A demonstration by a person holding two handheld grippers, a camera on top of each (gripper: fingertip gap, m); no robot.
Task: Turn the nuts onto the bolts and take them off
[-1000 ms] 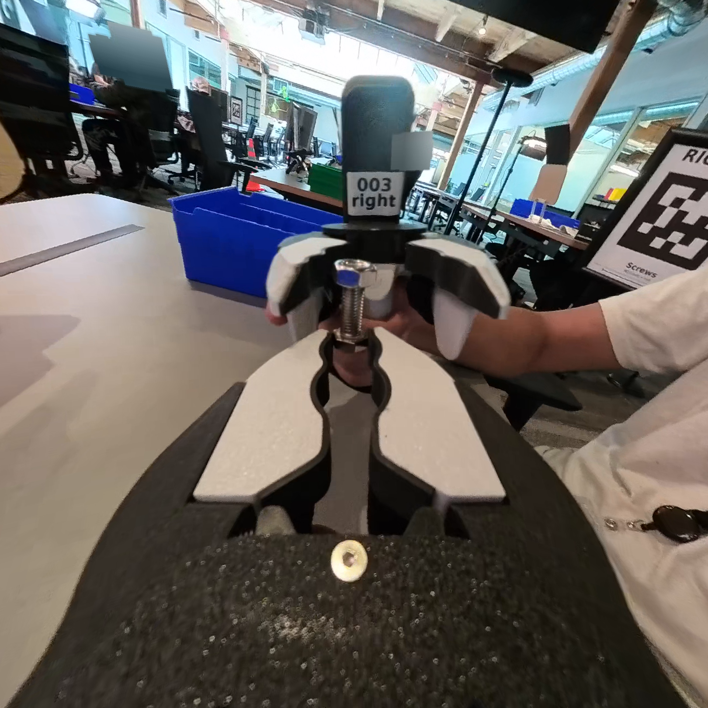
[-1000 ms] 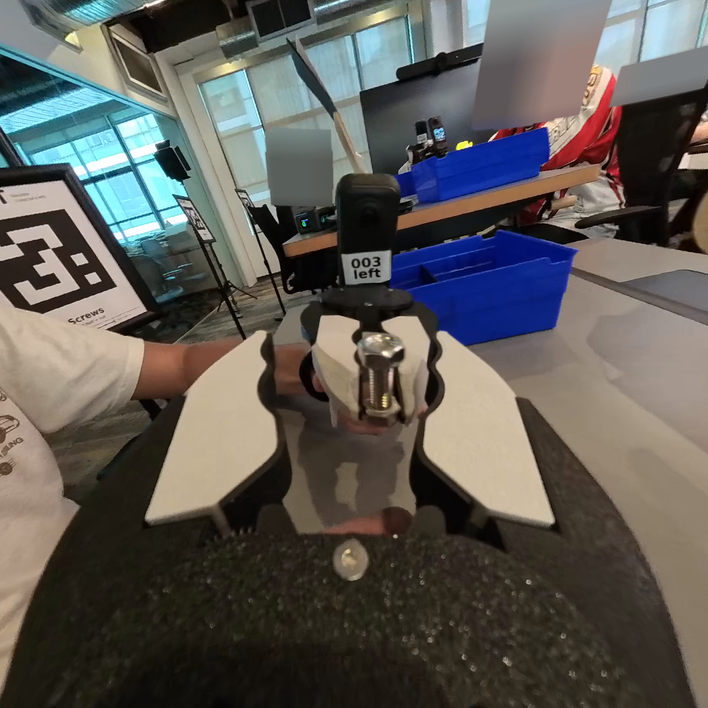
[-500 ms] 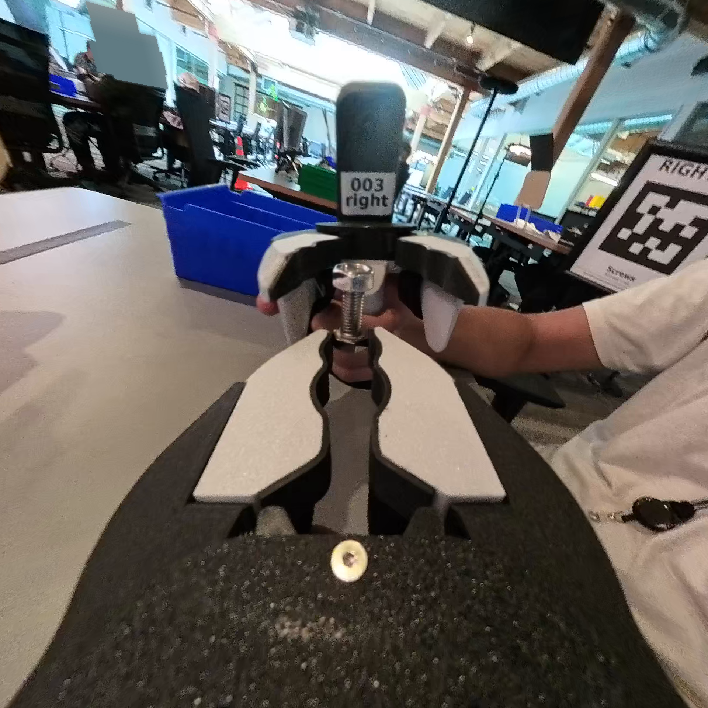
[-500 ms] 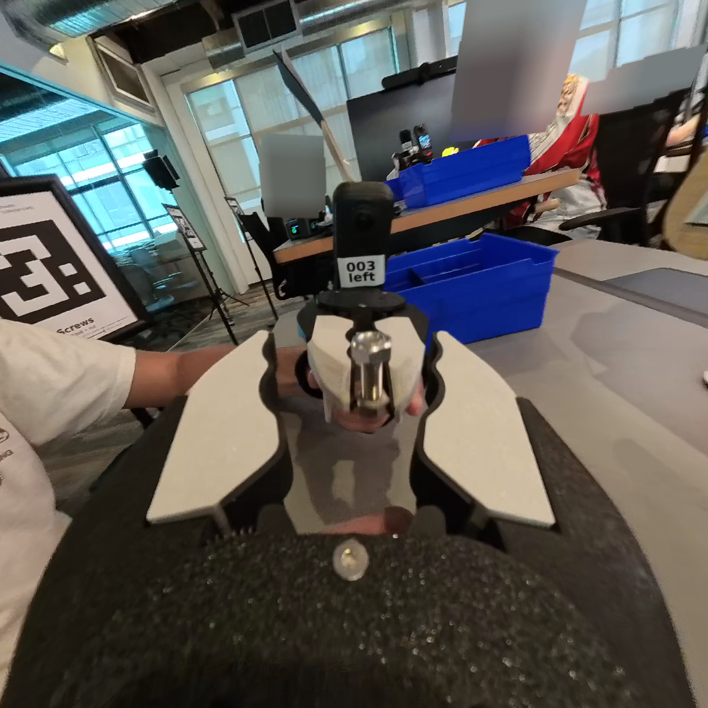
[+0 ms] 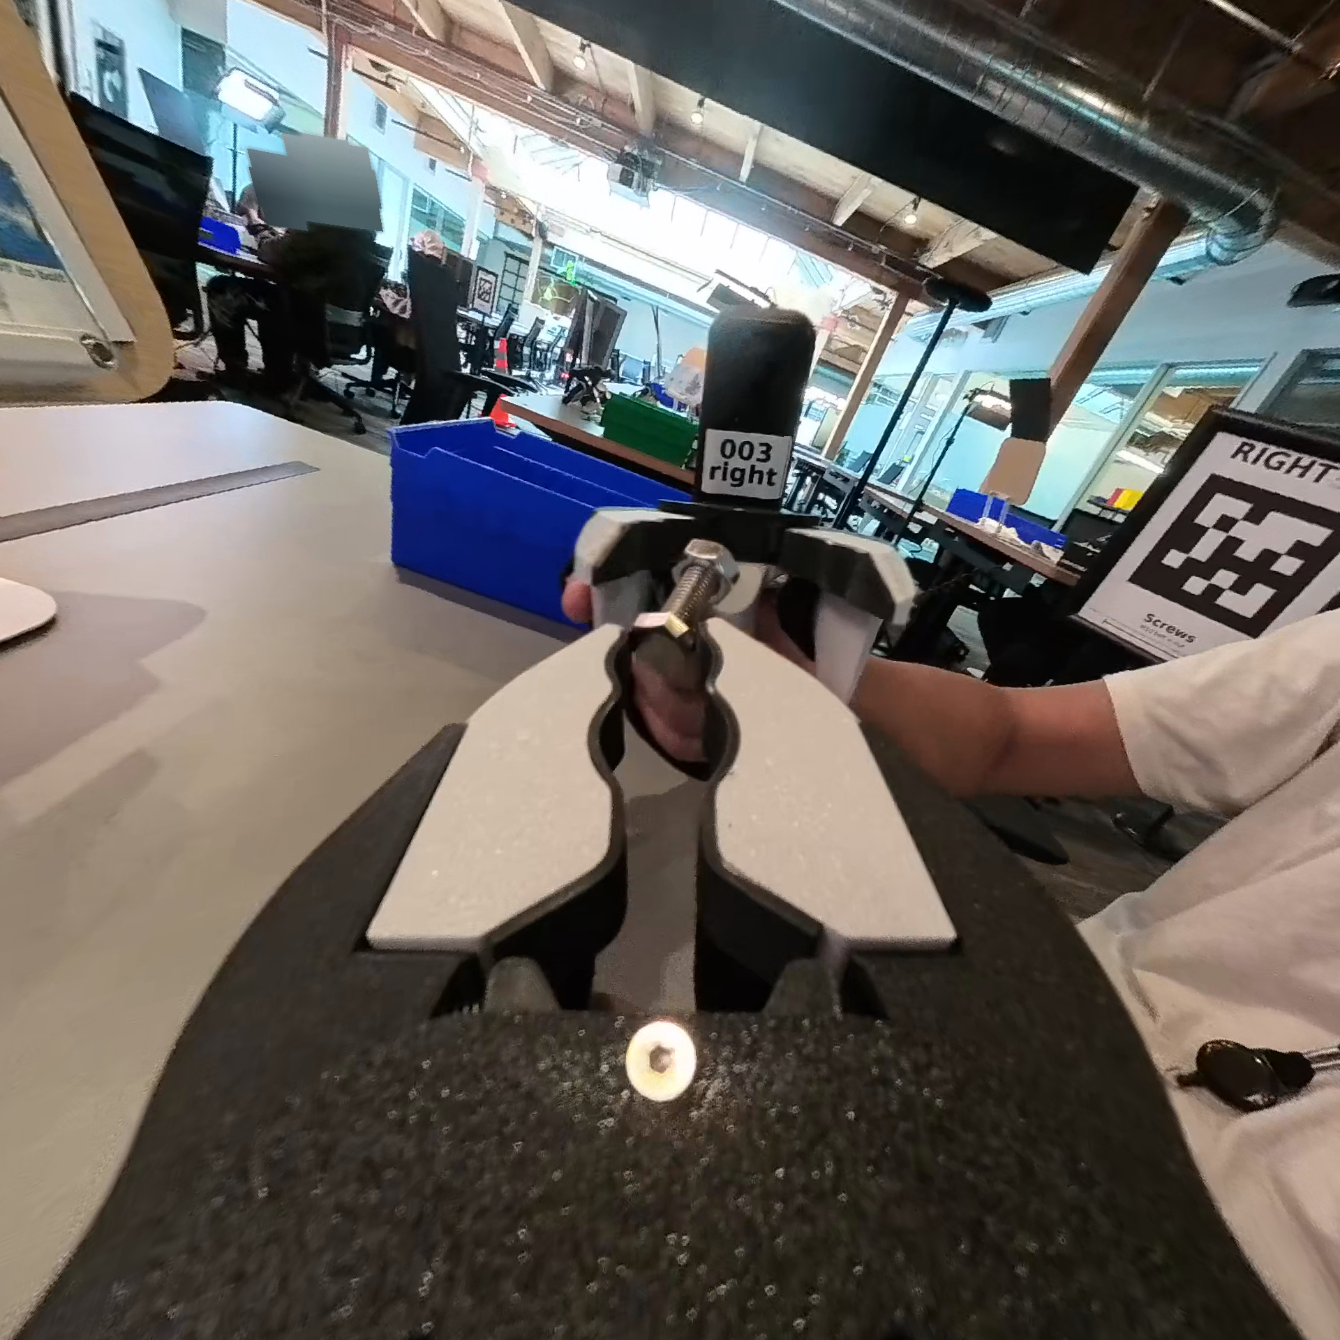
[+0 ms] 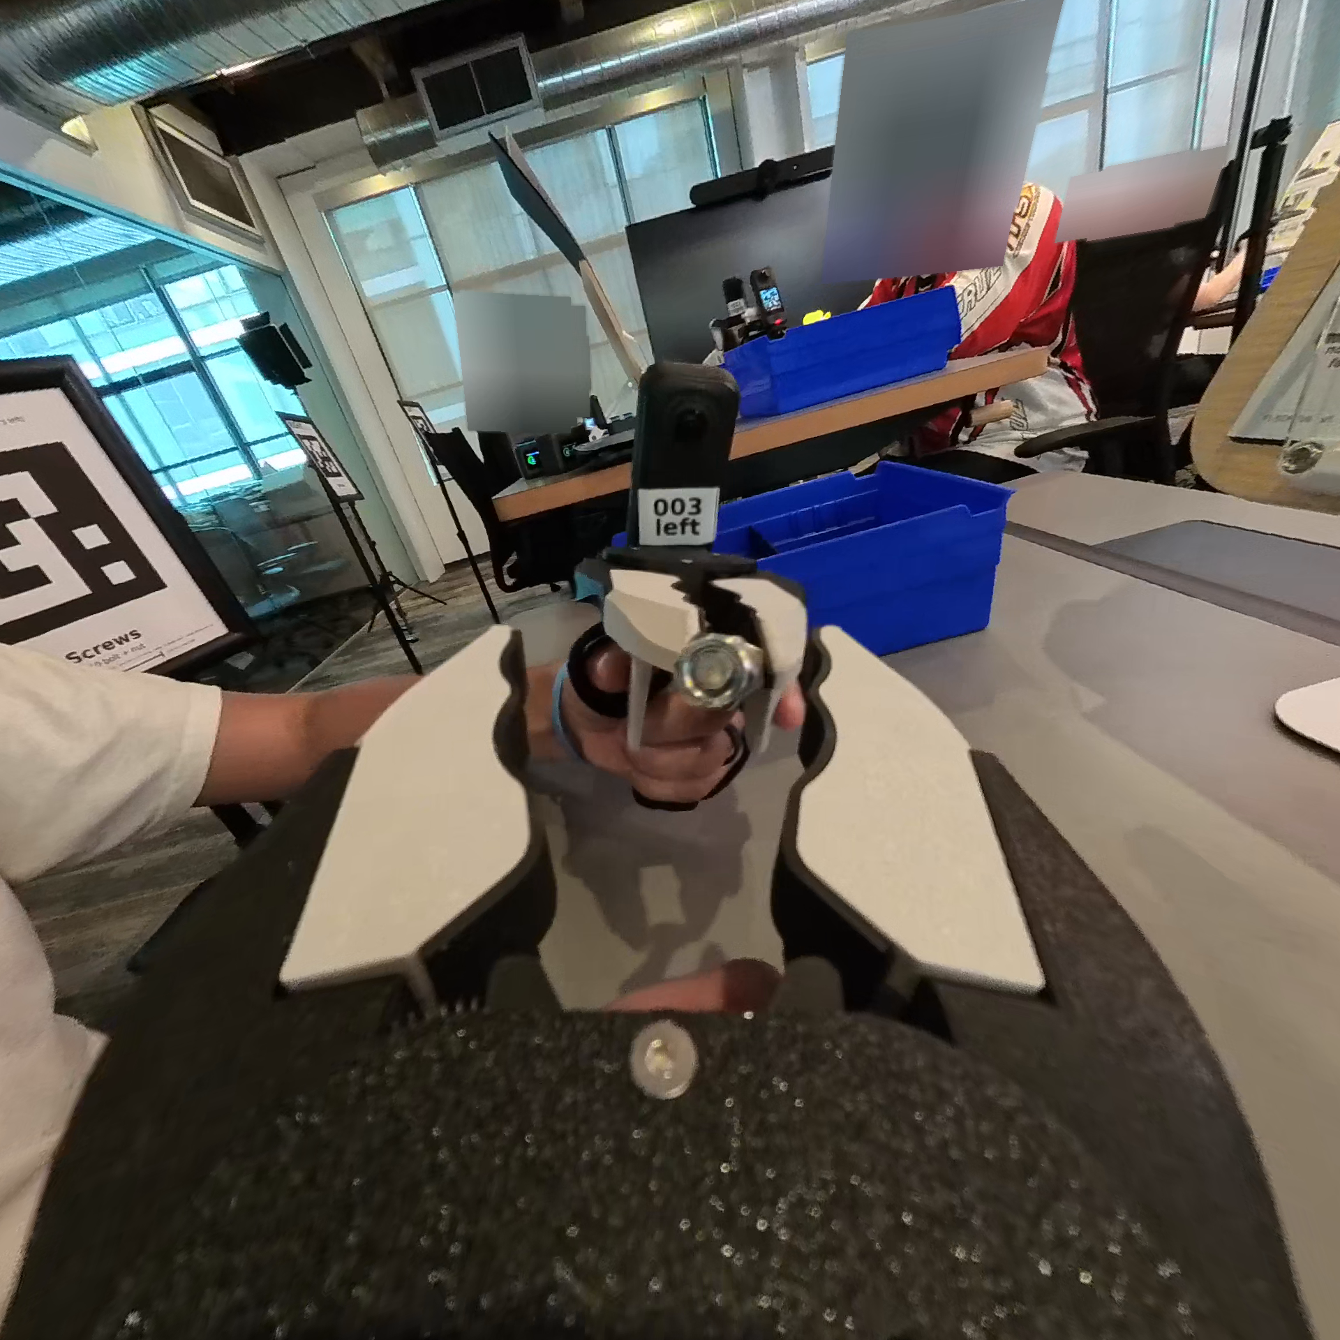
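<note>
A steel bolt (image 5: 690, 589) with a nut (image 5: 656, 622) at its near end is clamped between the tips of my left gripper (image 5: 663, 642), which is shut on it. The bolt leans away from me, its hex head toward my right gripper (image 5: 729, 623). My right gripper faces it with its jaws open on either side of the head, not touching it. In the right wrist view the bolt head (image 6: 718, 678) points at the camera, held by my left gripper (image 6: 707, 700). My right gripper (image 6: 663, 652) is open wide and empty. Both are held in the air above the grey table (image 5: 217, 652).
A blue bin (image 5: 493, 522) stands on the table behind the grippers and also shows in the right wrist view (image 6: 884, 573). A framed sign with a black-and-white square pattern (image 5: 1233, 551) stands at the side. A white round base (image 6: 1312, 714) sits on the table. The grippers are tip to tip, or close to it.
The bolt has tipped from upright to leaning with its head toward my right gripper. Both grippers have shifted slightly. My right gripper stays open.
</note>
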